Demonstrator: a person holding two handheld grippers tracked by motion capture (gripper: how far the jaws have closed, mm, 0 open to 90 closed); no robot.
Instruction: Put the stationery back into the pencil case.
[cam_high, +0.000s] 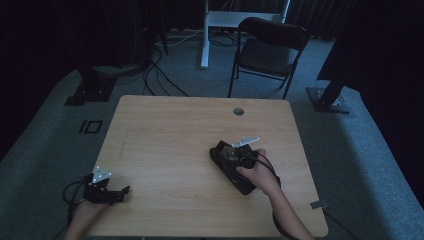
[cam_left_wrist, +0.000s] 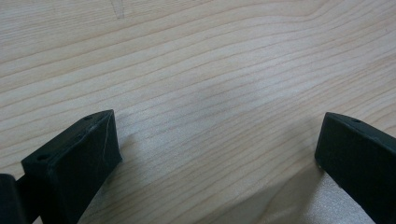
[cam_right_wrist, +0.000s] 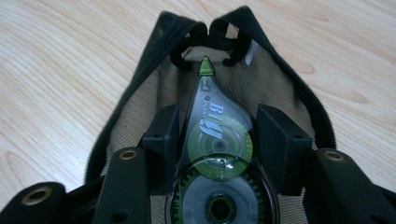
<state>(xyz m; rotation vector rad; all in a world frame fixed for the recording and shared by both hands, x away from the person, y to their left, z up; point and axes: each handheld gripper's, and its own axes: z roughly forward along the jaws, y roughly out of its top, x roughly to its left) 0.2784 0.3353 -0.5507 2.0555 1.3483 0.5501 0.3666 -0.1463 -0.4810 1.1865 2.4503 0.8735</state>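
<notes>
A pale wooden table (cam_high: 165, 130) stood in a dim room, with a black folding chair (cam_high: 269, 50) on the grey carpet beyond its far edge and cables trailing across the floor at the far left. A small round grey cap (cam_high: 238, 111) sat in the tabletop near the far edge.

The right gripper (cam_right_wrist: 217, 128) was held in the person's right hand (cam_high: 260, 172) over the right-centre of the table. Its jaws were closed to a narrow gap and gripped a correction tape dispenser (cam_right_wrist: 215, 154) by both sides of its clear body. The dispenser had a green pointed tip aimed away from the gripper, a green inner wheel and a toothed reel nearer the camera. White lettering on the body read approximately "BiY"; a smaller line of print beside it was too small to read. The dispenser sat above the open mouth of a black mesh pouch (cam_right_wrist: 140, 107) with a zipper edge (cam_right_wrist: 303, 93), which lay on the table. Whether the dispenser touched the mesh could not be determined.

The left gripper (cam_high: 112, 192) was held in the left hand (cam_high: 85, 212) at the near left corner of the table. Its jaws stood wide apart with only bare wood grain between them, gripping nothing.
</notes>
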